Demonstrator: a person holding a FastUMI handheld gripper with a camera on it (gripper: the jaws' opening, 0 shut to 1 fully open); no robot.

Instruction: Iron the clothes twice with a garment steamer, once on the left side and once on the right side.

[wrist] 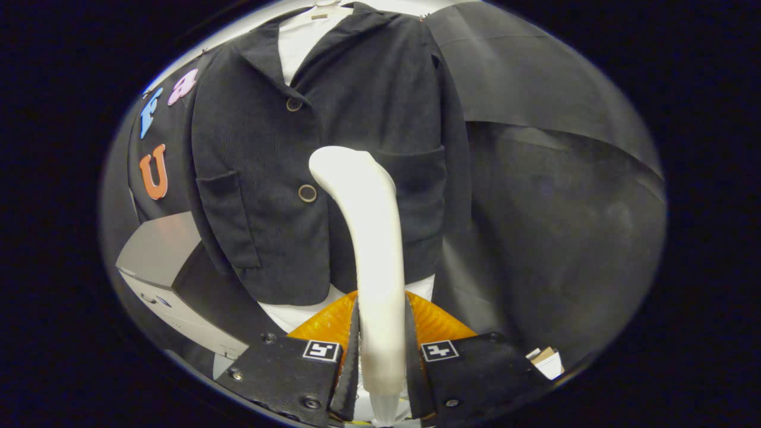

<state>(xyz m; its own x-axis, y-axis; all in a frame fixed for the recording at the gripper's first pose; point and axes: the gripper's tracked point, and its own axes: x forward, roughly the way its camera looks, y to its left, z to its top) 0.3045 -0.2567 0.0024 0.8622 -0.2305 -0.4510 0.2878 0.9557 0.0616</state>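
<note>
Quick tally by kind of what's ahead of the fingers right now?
Garment steamer, clamped between the gripper fingers: 1
Black jacket: 1
Jacket buttons: 2
Jacket patch pockets: 2
White undershirt: 1
Grey box beside the jacket: 1
Total: 8

Rides on the gripper, looking forward along its two fingers, both pressed against the handle of the garment steamer rising between them. Faces the dark jacket almost square on, from slightly below and fairly near, with the steamer's head just before the cloth. Takes in the booth wall behind and a grey box down beside the jacket.
</note>
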